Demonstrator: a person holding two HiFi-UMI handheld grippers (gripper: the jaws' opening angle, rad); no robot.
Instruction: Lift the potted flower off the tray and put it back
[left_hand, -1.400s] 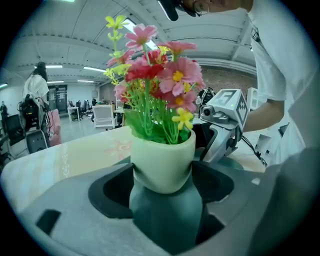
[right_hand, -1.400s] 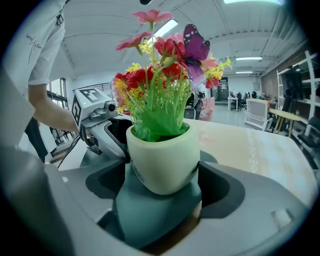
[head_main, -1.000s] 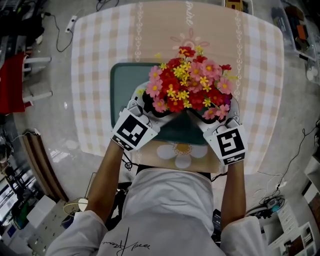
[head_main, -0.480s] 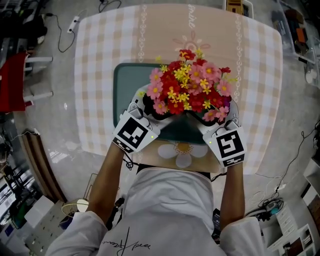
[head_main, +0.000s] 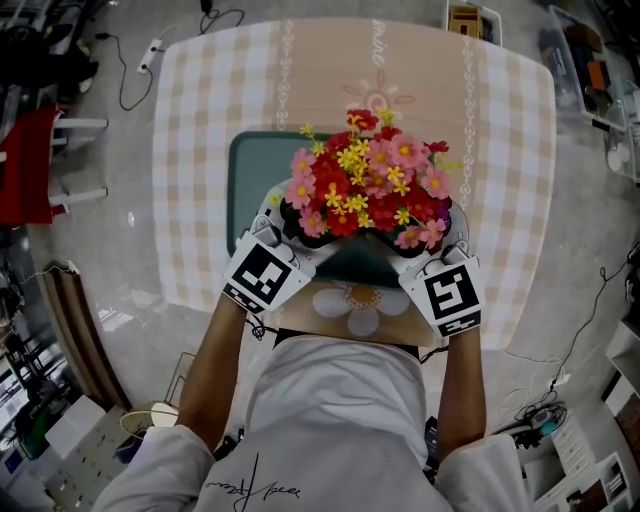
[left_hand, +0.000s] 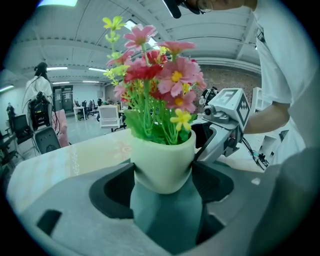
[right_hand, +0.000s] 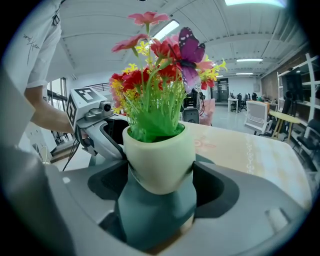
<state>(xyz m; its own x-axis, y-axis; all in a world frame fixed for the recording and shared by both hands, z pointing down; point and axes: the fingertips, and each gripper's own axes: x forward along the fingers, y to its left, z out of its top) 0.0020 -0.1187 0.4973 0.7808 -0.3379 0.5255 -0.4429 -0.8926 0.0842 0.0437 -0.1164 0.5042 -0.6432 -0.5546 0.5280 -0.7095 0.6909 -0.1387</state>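
White short-sleeved T-shirt (head_main: 335, 400) (thin black script near the hem); grey left gripper (head_main: 279, 213) and right gripper (head_main: 449, 232) each bear a black-and-white marker cube (head_main: 262, 276).

My head view looks steeply down on the potted flower (head_main: 365, 185) from well above. My left gripper view sits low and close at its left, facing right. My right gripper view mirrors this from its right. All three views share the potted flower.

Overhead, the flowers (head_main: 365, 185) swallow the pot (left_hand: 162, 162) whole. The tray (head_main: 255, 165) peeks out only at centre left, its right side buried.
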